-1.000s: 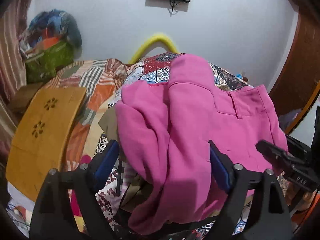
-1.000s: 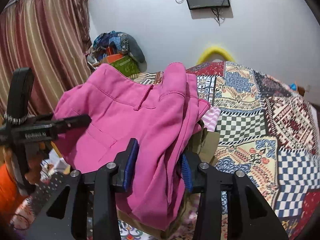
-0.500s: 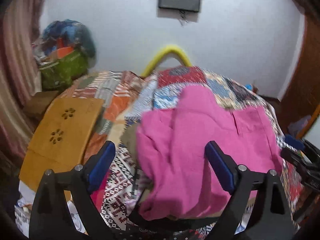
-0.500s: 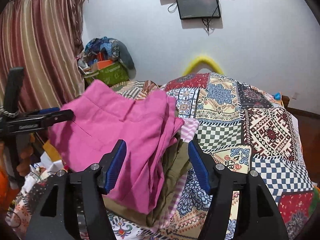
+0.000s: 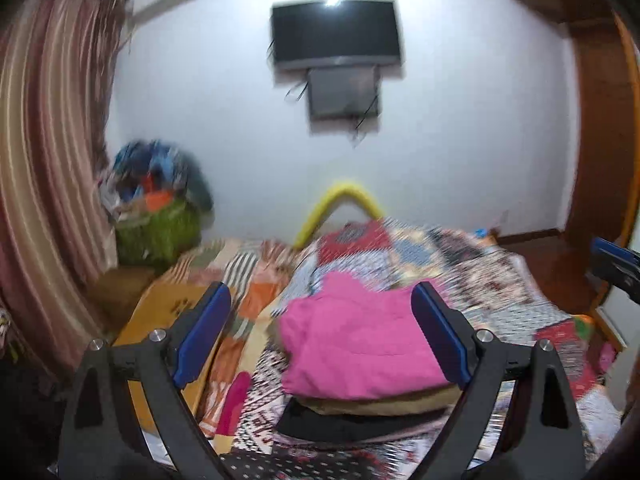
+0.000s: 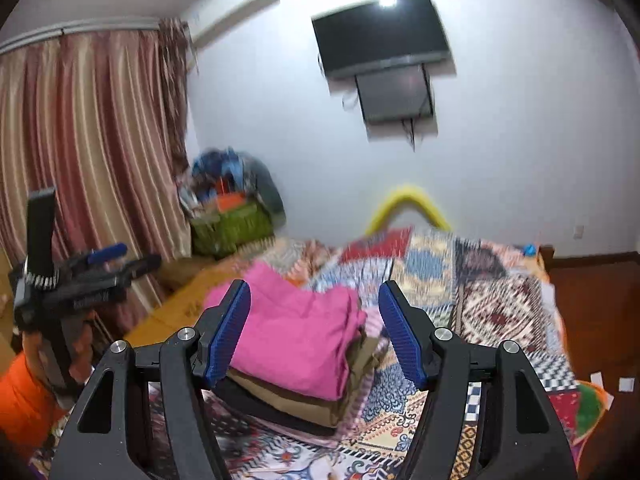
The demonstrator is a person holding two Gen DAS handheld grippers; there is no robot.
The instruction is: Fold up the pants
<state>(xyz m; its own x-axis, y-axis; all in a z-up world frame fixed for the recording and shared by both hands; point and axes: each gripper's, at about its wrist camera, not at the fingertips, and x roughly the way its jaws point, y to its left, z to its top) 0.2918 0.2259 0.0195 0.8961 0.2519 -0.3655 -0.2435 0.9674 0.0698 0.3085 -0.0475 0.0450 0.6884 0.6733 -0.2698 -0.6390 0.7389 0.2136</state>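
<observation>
We see the pink pants lying folded on top of a small stack of clothes on the bed; beneath them sit a tan layer and a dark one, all resting on the patchwork quilt; the left gripper hangs above the stack with its blue pads spread wide and nothing between them, clear of the cloth; the right gripper likewise stands apart from the pants, its jaws moderately wide and empty. In the right wrist view the left gripper appears at the left edge, held by a hand with an orange sleeve. Against the wall beside the striped curtain stands a green basket, heaped above its rim with mixed blue, orange and grey clothes; the single pieces are too blurred for us to tell apart. A wooden board lies on the bed's left side; a yellow arch rises behind the bed; two dark screens hang on the white wall.
</observation>
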